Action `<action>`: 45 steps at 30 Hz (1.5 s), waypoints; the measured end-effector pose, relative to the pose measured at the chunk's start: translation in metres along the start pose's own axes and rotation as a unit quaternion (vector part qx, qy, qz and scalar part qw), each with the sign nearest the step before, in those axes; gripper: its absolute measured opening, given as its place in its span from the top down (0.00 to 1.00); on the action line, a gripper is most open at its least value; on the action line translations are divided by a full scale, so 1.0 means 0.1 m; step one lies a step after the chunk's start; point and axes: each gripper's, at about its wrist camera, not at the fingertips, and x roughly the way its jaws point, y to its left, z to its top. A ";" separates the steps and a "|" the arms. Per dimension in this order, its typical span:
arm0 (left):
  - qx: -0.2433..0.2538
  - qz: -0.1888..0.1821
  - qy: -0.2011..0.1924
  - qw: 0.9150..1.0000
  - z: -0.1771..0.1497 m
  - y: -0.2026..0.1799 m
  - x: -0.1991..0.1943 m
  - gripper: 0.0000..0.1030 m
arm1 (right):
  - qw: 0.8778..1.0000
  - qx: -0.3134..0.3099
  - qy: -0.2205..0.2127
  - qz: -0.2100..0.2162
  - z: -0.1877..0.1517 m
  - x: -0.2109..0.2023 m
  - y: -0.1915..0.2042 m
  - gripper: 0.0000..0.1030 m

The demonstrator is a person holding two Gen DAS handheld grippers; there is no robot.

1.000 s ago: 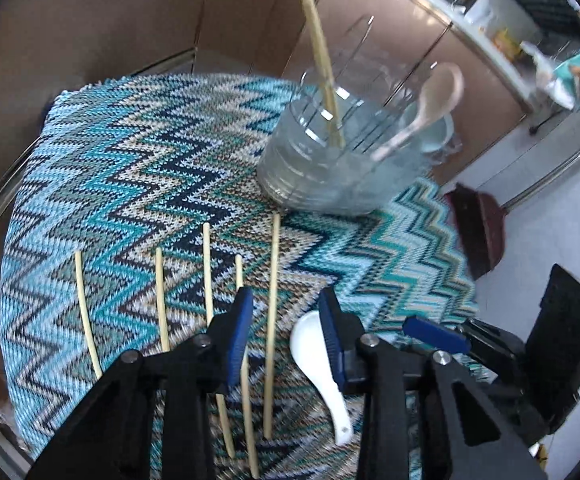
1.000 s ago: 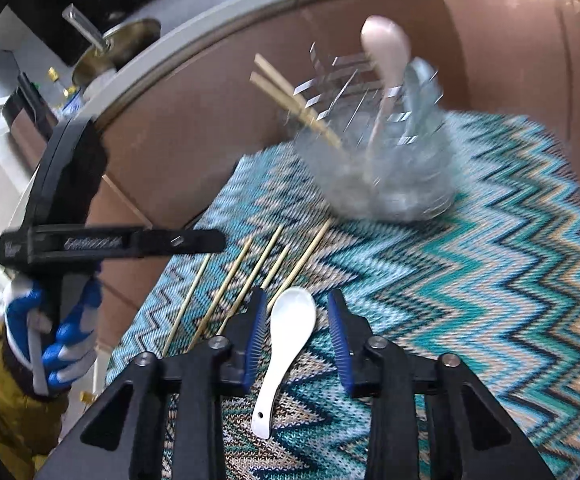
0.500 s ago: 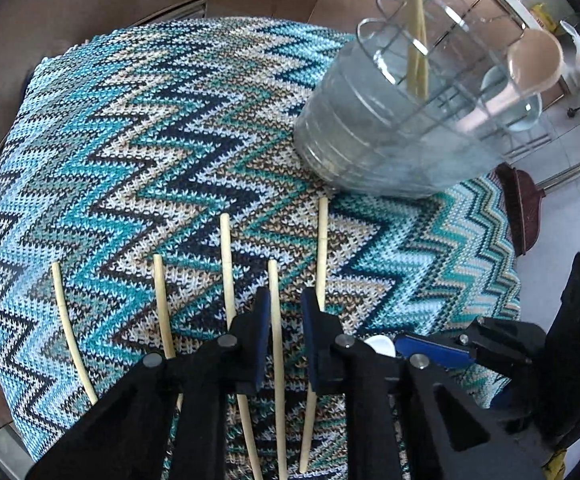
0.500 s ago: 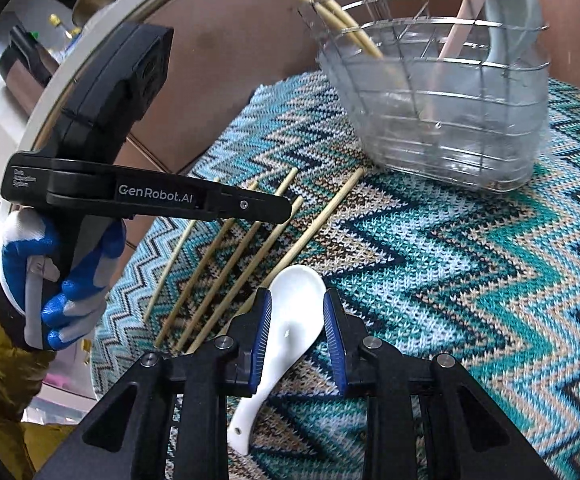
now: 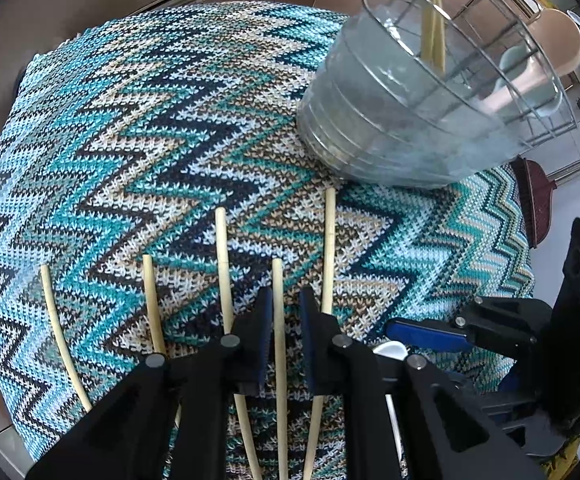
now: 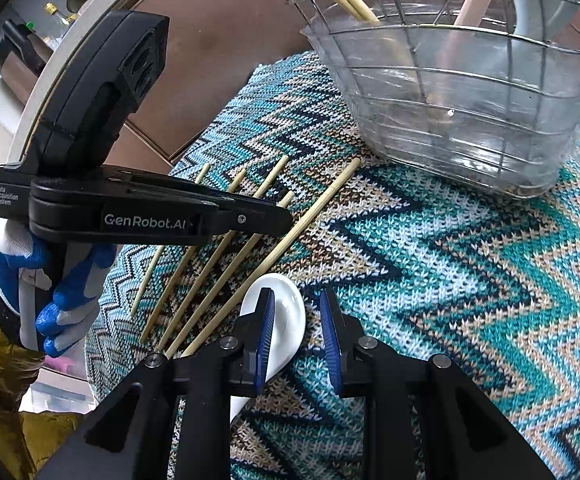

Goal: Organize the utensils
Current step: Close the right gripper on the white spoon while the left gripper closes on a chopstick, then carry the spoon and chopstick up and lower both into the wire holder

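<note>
Reading "GenRobot.AI" in pale letters along the black side of the left gripper [image 6: 268, 216], up and to the left of the right gripper [image 6: 296, 336] in its own wrist view. Showing smaller stacked print at that body's far left end, seemingly "Data Acquisition System", though too small to be sure. Finding nothing legible in the left wrist view.

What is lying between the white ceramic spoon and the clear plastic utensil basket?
Only bare zigzag knitted cloth, plus the longest bamboo chopstick along its left edge, seen from the right wrist.
</note>
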 end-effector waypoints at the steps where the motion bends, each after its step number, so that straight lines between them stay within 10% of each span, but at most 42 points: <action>1: 0.000 0.000 0.000 1.000 0.01 0.00 0.00 0.88 | 1.000 0.000 0.001 0.002 0.01 0.01 0.00 0.76; 12: -0.004 0.001 -0.019 1.000 -0.06 -0.01 -0.07 0.96 | 0.999 -0.039 0.012 -0.003 0.03 0.03 0.12 0.95; 45: 0.002 -0.044 -0.202 0.978 -1.20 -0.08 -1.65 0.96 | 0.978 -0.059 -0.155 -0.130 -0.73 -1.37 1.20 0.95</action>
